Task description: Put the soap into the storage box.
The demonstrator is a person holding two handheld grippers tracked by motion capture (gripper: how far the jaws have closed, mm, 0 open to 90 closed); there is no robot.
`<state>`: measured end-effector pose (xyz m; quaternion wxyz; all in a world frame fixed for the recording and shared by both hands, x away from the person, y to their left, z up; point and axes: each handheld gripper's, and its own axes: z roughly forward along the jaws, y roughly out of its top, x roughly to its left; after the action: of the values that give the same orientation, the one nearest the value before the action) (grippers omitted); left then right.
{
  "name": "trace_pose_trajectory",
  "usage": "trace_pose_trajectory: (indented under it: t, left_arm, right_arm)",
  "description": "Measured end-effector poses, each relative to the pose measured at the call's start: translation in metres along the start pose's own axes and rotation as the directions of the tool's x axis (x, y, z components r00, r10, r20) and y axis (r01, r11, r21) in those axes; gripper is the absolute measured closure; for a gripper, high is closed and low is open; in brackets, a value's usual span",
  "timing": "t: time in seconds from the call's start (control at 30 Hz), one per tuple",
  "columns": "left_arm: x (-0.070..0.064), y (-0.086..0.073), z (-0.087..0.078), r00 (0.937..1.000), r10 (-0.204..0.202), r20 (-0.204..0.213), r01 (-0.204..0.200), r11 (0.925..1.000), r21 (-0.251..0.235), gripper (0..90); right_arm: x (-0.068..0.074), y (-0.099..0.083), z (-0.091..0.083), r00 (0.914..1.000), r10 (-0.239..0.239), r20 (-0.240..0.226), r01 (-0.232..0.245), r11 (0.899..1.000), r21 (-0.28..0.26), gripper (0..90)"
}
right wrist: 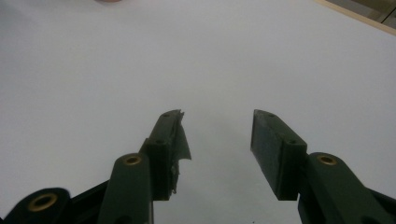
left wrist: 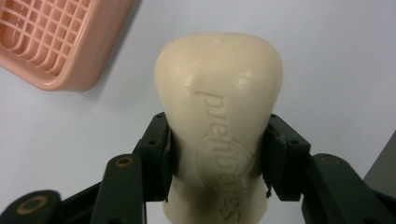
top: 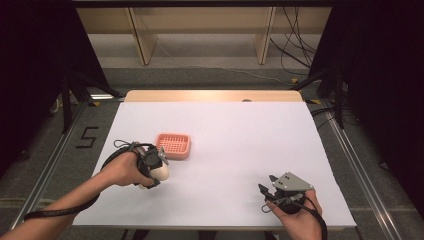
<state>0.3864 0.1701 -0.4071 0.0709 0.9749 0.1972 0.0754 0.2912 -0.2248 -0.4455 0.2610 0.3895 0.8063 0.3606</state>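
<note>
Two grippers over white table (top: 235, 130). Left gripper (top: 159, 171) at 8 o'clock of table, jaws clamped on cream soap bar (left wrist: 218, 116) from both sides; embossed lettering on bar faces camera in left gripper view. Bar held just above sheet, just beside pink slatted soap dish (top: 174, 145), which sits at 1 o'clock from bar. Dish (left wrist: 56, 37) lies flat on table. Right gripper (top: 267, 190) at 5 o'clock of table, well apart from bar, jaws spread, nothing between; torn pad (right wrist: 177, 140) on one jaw.
</note>
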Motion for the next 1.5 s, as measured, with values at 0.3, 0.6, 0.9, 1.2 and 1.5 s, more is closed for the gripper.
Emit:
trace_pose_trajectory:
  t: [0.3,0.6,0.9,1.2,1.5]
  left_arm:
    - [0.004,0.003,0.000,0.9998,0.016,-0.012,-0.016,0.9998,0.012,49.7]
    - [0.008,0.005,-0.001,0.9998,0.015,-0.014,-0.015,0.9998,0.010,49.7]
    - [0.013,0.006,-0.002,0.9994,0.020,-0.027,-0.020,0.9996,0.019,49.7]
    - [0.017,0.007,-0.002,0.9994,0.019,-0.030,-0.018,0.9994,0.029,49.7]
    - [0.021,0.007,-0.002,0.9989,0.025,-0.041,-0.024,0.9992,0.033,49.7]
  right_arm:
    - [-0.001,0.000,-0.002,0.9999,0.014,0.007,-0.014,1.000,-0.011,53.3]
    - [-0.003,-0.001,-0.003,0.9999,0.003,0.014,-0.003,1.000,-0.017,53.3]
    - [-0.003,0.000,-0.003,0.9999,0.004,0.016,-0.004,1.000,-0.016,53.1]
    - [-0.001,-0.001,-0.004,0.9994,0.035,0.002,-0.035,0.999,-0.009,52.9]
    - [-0.003,-0.001,-0.004,0.9998,0.009,0.018,-0.008,1.000,-0.023,52.8]
